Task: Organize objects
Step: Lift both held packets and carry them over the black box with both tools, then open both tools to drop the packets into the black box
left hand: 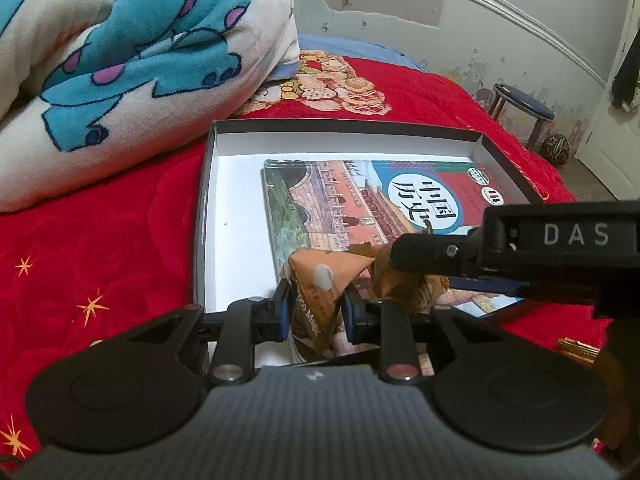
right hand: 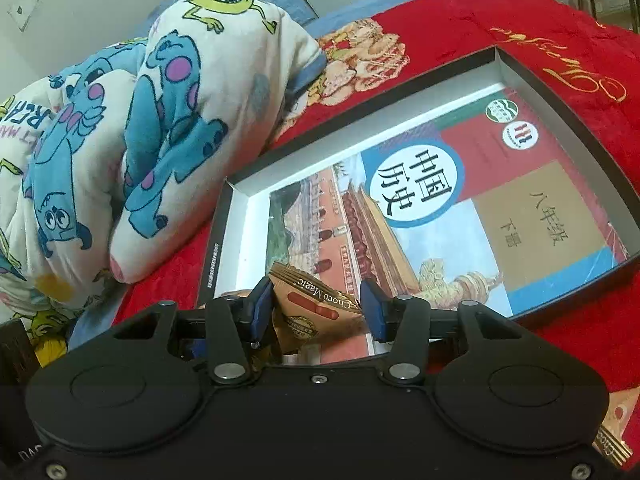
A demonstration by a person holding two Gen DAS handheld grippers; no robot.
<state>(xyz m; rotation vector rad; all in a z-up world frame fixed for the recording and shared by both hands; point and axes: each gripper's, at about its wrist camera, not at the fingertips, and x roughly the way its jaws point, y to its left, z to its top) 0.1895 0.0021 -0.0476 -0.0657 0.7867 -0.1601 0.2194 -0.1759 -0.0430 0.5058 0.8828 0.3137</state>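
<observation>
A shallow black-rimmed box [left hand: 208, 184] [right hand: 560, 92] lies on the red bed cover and holds a Chinese history textbook [left hand: 340, 200] [right hand: 460, 208]. My left gripper [left hand: 314, 312] is shut on an orange Choco Magic snack packet [left hand: 320, 280], held over the book's near corner. My right gripper [right hand: 316, 308] holds a second orange Choco Magic packet [right hand: 312, 304] between its blue pads [right hand: 370, 308], the jaws fairly wide around it. The right gripper's finger also shows in the left wrist view [left hand: 436, 252], pressing on a crumpled orange packet [left hand: 404, 284].
A rolled cartoon-print blanket [left hand: 120, 60] [right hand: 140, 140] lies left of the box. A round stool [left hand: 520, 112] stands past the bed's far corner. More gold-orange packets lie on the red cover at right [left hand: 576, 348] [right hand: 612, 440].
</observation>
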